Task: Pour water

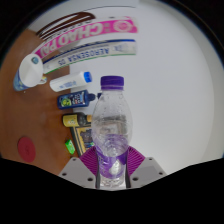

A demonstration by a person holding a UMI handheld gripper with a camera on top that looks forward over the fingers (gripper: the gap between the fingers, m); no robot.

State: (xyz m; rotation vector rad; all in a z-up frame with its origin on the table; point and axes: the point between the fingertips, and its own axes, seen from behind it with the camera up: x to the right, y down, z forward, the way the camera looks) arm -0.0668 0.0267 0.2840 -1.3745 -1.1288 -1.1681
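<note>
A clear plastic water bottle (110, 130) with a purple cap (112, 83) stands upright between my fingers, held above a white table (175, 90). My gripper (111, 166) is shut on the bottle's lower body. The purple pads (88, 160) press against it from both sides. Water shows inside the bottle. No cup or receiving vessel is in view.
Beyond the bottle, on the left part of the table, lie a pink and white box (85, 45), a white tube with a blue cap (70, 82), a dark bottle (76, 99), small colourful packets (74, 122) and a blue and white pouch (28, 73). A wooden floor (15, 120) shows at the left.
</note>
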